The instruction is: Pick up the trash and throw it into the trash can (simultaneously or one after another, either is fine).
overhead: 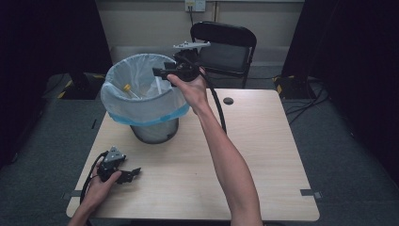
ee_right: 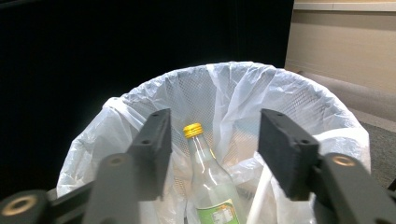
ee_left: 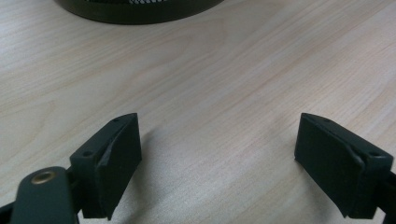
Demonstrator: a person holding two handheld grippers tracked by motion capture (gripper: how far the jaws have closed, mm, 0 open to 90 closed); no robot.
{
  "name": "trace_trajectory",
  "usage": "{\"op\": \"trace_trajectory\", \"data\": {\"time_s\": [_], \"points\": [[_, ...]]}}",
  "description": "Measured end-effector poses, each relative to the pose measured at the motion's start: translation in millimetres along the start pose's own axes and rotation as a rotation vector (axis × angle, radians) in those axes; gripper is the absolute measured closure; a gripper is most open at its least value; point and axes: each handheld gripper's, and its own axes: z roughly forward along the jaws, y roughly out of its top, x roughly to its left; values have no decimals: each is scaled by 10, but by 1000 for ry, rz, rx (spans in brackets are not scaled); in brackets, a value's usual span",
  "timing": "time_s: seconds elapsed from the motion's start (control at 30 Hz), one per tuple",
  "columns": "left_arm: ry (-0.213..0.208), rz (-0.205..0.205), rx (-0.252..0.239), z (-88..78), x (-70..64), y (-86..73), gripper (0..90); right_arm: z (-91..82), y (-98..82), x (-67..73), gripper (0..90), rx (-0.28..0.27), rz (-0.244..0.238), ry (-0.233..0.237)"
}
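Evidently the right gripper [overhead: 162,72] hangs over the bin [overhead: 146,115] at twelve o'clock so a drop lands inside; its jaws are spread, pinching nothing, and the bottle [ee_right: 210,186] leans within the liner. Idle at seven o'clock, the left gripper [overhead: 134,173] gapes too.

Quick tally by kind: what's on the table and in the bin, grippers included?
Black hand-held gripper: 2, left, right
Black mesh wastebasket with a white plastic liner: 1
Clear glass bottle with a yellow cap, inside the wastebasket: 1
Total: 4
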Motion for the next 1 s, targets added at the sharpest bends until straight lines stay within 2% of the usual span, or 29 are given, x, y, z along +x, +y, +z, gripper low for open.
{"op": "trace_trajectory", "data": {"time_s": [0.03,0.17,0.27,0.33,0.37,0.67,0.7,0.83,1.0], "points": [[0,0,0,0,0,0,141,-14,1,0,369,-1,2,-12],[0,0,0,0,0,0,141,-58,-6,7,323,1,-2,-27],[0,0,0,0,0,0,141,-85,-10,3,323,-2,-5,-26],[-3,-7,-1,2,-4,-1,141,-140,-19,-15,341,-27,-5,-56],[-4,-7,-1,2,-5,-1,141,-157,-21,-34,341,-31,-2,-52],[-4,-1,4,-1,0,-1,141,-304,-63,-118,345,-33,8,-82],[-4,-1,4,-1,0,0,141,-341,-84,-129,325,-33,17,-104],[-4,-1,4,-1,0,-1,141,-391,-117,-154,318,-34,29,-108],[-1,-1,4,-1,-2,-1,141,-459,-173,-180,308,-22,24,-130]]}}
